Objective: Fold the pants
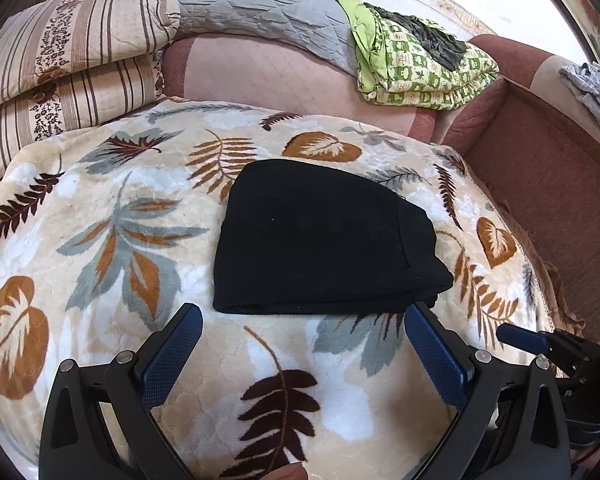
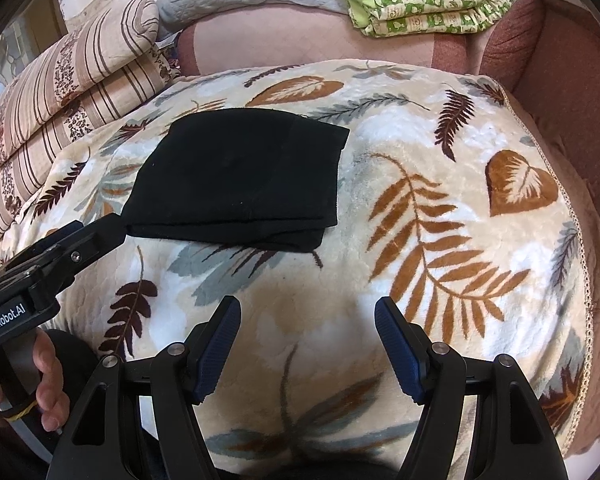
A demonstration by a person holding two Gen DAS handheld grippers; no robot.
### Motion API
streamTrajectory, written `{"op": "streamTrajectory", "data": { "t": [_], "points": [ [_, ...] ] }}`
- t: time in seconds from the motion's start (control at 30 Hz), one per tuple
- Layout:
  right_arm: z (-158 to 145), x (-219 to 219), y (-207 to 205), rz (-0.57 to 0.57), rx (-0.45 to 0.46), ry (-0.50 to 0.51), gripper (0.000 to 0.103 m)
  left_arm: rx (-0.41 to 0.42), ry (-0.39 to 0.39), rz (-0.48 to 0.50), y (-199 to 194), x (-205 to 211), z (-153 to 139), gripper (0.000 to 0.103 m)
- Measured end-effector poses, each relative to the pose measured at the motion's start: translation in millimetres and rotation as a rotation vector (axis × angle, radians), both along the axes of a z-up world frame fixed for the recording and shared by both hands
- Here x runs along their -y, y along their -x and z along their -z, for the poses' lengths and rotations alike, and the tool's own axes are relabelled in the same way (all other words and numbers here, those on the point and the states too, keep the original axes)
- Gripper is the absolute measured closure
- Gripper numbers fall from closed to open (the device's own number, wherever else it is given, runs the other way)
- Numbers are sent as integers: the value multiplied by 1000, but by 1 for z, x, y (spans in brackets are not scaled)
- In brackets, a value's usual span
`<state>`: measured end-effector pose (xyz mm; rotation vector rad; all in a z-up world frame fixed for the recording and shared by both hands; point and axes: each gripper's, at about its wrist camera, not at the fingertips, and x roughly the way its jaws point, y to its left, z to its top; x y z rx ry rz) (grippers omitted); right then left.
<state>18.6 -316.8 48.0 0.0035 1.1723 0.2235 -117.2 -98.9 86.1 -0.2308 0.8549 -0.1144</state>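
The black pants lay folded into a compact, layered bundle on a cream plush blanket patterned with brown and grey leaves, spread over a bed. In the left wrist view the bundle sat at about 12 o'clock from the left gripper, just beyond its tips. That gripper's blue-padded fingers stood wide apart with only blanket between them, gripping nothing. In the right wrist view the bundle lay toward 10 o'clock. The right gripper hovered over bare blanket, well clear of the pants, its fingers moderately open and empty.

The folding looked essentially finished. To end well, both grippers would best lift away without snagging the near edge, where the layers stacked slightly unevenly at the right corner.

Several things were hard to read. The black cloth showed almost no seams, so the number of folds could not be counted. Whether the left gripper's tip touched the bundle's near left corner was unclear in the right wrist view. A hand appeared only partly at that view's lower left edge. Striped pillows and a green checked quilt lay beyond.
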Motion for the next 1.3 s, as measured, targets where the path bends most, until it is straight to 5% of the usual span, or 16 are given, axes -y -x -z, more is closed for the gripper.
{"op": "streamTrajectory", "data": {
  "t": [1.3],
  "points": [
    [-1,1,1,4,1,-19,32,-42,-31,-3,-6,0,7,6]
  ]
}}
